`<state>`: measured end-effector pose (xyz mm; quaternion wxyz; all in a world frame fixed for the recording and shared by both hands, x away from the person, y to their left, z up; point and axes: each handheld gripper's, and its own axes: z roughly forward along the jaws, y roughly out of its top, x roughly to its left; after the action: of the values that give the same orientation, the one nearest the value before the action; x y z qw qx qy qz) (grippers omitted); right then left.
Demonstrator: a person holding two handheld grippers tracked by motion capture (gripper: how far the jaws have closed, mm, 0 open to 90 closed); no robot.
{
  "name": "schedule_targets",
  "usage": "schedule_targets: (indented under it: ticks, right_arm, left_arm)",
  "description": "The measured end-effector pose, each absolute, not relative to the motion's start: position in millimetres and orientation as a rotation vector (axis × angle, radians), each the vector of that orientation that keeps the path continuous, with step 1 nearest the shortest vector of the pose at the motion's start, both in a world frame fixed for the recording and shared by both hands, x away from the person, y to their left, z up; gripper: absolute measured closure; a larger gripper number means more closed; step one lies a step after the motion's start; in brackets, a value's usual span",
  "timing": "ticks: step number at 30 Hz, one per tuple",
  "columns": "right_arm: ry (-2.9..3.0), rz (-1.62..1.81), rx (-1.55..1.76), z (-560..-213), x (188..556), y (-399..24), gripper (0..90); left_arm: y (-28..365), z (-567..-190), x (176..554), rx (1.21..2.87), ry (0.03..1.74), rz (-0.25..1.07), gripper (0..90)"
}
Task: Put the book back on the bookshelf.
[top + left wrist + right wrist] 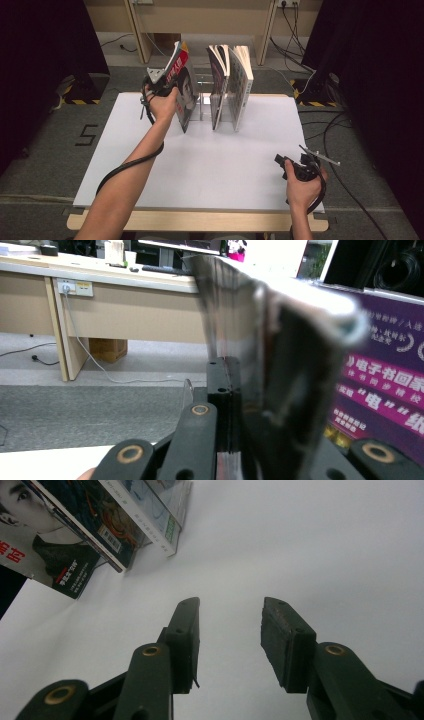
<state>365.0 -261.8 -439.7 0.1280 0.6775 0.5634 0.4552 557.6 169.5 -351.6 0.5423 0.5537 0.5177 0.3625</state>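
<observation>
High view: your left gripper (167, 87) is clamped on the magazine (184, 90), upper centre, tilted beside the rack (205, 97) for slotting in; right gripper (290, 165), lower right, sits open and empty, out of the way.

Your left gripper (167, 85) holds a magazine (182, 90) at the table's (200, 165) far side, just left of two standing books (230, 85); your right gripper (290, 165) rests near right.
</observation>
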Motion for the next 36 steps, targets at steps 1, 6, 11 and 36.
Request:
schedule_targets:
  ticks: [1,6,11,36]
  right_arm:
    - [1.639,1.326,1.967,-439,365,-262,59.7]
    - [1.638,1.319,1.974,-440,366,-262,59.7]
    - [1.645,1.314,1.962,-441,366,-262,59.7]
    - [1.651,1.309,1.969,-441,366,-258,59.5]
  left_arm:
    - [171,-350,558,1.320,1.232,0.856,85.9]
    - [175,-351,560,1.321,1.245,0.858,85.4]
    - [178,-350,560,1.346,1.242,0.859,84.0]
    - [186,-357,561,1.372,1.307,0.724,60.1]
